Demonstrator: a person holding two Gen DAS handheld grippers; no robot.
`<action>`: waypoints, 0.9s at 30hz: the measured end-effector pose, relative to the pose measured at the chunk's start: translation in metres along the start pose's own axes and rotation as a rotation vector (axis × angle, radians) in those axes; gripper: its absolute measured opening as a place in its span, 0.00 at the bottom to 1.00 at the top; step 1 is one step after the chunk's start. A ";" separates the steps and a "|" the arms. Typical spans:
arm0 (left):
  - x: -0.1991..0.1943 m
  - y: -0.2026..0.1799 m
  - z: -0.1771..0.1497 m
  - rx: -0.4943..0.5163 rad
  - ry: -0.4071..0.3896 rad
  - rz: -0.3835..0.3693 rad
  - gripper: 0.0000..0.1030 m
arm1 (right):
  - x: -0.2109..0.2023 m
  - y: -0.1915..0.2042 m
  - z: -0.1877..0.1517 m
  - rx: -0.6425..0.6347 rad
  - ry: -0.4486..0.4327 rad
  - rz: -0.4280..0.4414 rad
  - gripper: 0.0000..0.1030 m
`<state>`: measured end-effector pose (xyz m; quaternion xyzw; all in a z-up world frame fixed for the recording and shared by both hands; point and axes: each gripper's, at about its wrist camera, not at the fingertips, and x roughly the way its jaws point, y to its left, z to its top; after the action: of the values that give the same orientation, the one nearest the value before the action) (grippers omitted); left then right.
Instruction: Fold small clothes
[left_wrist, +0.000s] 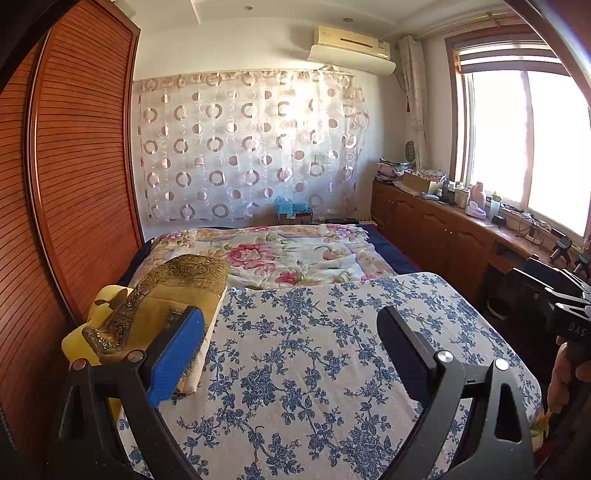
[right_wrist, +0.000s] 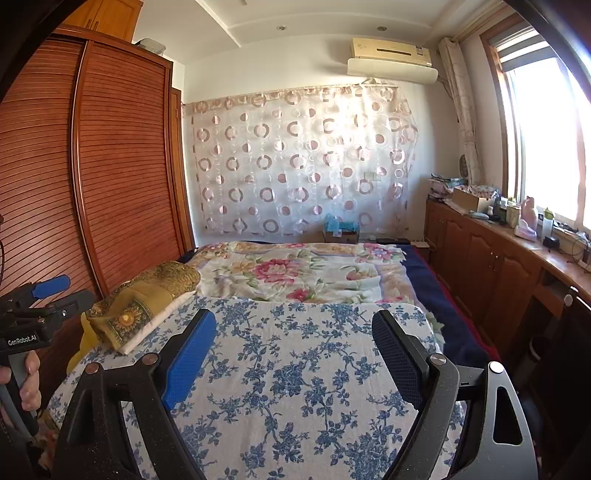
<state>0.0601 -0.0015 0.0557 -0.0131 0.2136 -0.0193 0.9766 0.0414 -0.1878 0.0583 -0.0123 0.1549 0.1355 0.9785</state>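
The clothes (left_wrist: 162, 306) lie in a small pile at the left edge of the board (left_wrist: 314, 350), gold and yellow cloth with a patterned band on top and a pale piece underneath. From my left gripper (left_wrist: 291, 354) the pile is off to the left and a little ahead, just past the blue pad (left_wrist: 177, 354), which overlaps it in that view; I cannot tell whether the pad brushes the cloth or only stands in front of it. From my right gripper (right_wrist: 295, 358) the same pile (right_wrist: 144, 310) sits well to the left, across the bare board (right_wrist: 295, 350). So my left hand is the nearer one, and I judge the first reach belongs to it. The pile's long axis runs away from me, from the near left corner of the board toward the quilt (left_wrist: 288, 254) on the bed behind.

Both grippers stand wide open with nothing between the fingers, only the blue-flowered board cover showing through the gap. Each hangs above the board, angled slightly down.

What I cannot make out: how many garments are in the pile, what kind they are, and whether any is already folded. The near end spills over the board's left edge toward the wardrobe (left_wrist: 74, 184), and my own left finger hides part of it. In the right view the pile's yellow lower part drops out of sight below the board. Each view catches the other gripper only at its margin, with a few fingers on the handle.
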 end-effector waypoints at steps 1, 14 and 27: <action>-0.001 0.000 0.000 -0.001 0.000 -0.001 0.92 | 0.000 -0.001 0.000 0.000 0.000 -0.001 0.85; -0.001 0.001 0.000 -0.002 -0.001 0.002 0.92 | -0.001 -0.003 0.001 -0.004 -0.004 -0.002 0.85; -0.001 0.002 -0.001 -0.002 -0.002 0.002 0.92 | -0.001 -0.005 0.001 -0.007 -0.006 -0.002 0.85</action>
<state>0.0588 0.0003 0.0555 -0.0139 0.2128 -0.0181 0.9768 0.0423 -0.1923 0.0594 -0.0156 0.1517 0.1348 0.9791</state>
